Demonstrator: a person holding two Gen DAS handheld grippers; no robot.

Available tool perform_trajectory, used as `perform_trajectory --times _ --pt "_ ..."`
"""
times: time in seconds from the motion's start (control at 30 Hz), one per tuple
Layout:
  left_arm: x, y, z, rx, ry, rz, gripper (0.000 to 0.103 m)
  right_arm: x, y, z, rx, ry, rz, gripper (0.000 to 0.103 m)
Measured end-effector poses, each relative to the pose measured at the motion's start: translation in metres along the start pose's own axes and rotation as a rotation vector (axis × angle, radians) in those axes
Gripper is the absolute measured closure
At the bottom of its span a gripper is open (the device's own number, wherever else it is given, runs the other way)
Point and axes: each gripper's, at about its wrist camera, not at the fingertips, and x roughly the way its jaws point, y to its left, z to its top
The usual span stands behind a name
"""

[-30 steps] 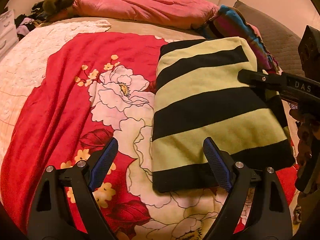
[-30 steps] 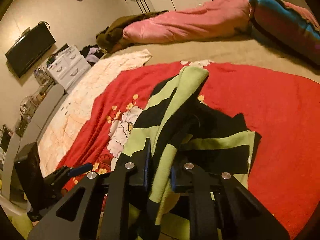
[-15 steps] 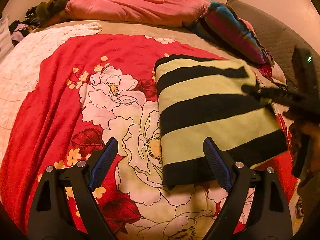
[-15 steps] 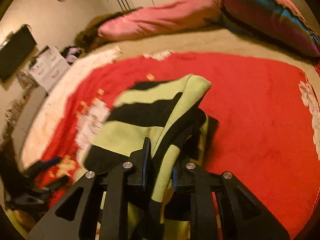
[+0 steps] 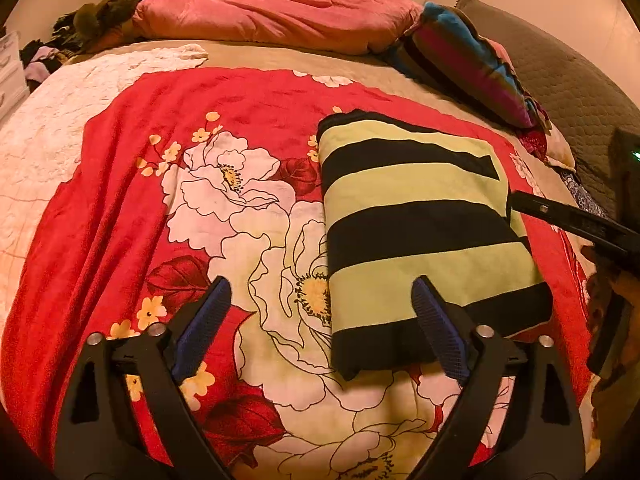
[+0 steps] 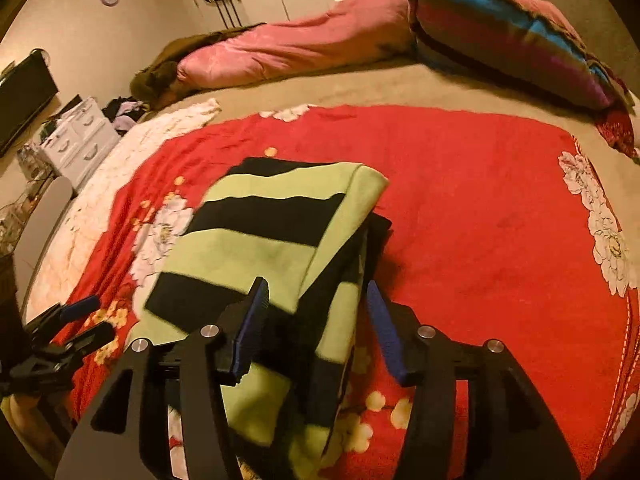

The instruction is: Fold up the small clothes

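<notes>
Now the soft garment with broad black and pale green stripes (image 5: 420,232) lies folded into a thick rectangle on the red plush blanket printed with big white flowers (image 5: 224,208), which covers the bed. From the left tongs (image 5: 320,328) it sits ahead and to the right, its near black edge reaching in beside the right blue pad while the left pad hangs over bare blanket; those jaws stand spread wide and pinch nothing. The right tongs (image 6: 316,320) have just been opening: the folded edge of the striped garment (image 6: 256,236) still runs between their blue pads (image 6: 250,324), yet gaps show on either side and the cloth looks released. From the right side, the left tongs (image 6: 80,320) sit low at the left, just beside the garment's corner. Beyond both, along the far edge of the bed, lie a long pink quilted bolster (image 5: 272,16) and, to its right, a rolled blanket striped in blue, magenta and black (image 5: 468,64).
</notes>
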Motion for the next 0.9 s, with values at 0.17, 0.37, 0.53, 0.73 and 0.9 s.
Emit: perform_trajectory --times 0.17,0.37,0.53,0.73,0.9 --pt "0.0 0.001 0.0 -0.004 0.004 0.005 0.018 -0.012 0.002 -0.014 0.022 -0.001 0.054 0.052" --pt "0.011 -0.004 -0.005 0.019 0.037 0.021 0.017 0.01 0.01 -0.028 -0.018 0.062 0.048 0.07" --pt "0.02 -0.008 -0.012 0.041 0.064 0.026 0.017 0.04 0.007 -0.025 -0.013 0.068 0.013 0.07" --pt "0.02 -0.006 -0.012 0.03 0.06 0.028 0.017 0.057 0.009 -0.025 -0.053 0.074 -0.009 0.07" --pt "0.013 -0.007 -0.008 0.027 0.041 0.026 0.016 0.043 0.012 -0.024 -0.046 0.063 -0.013 0.069"
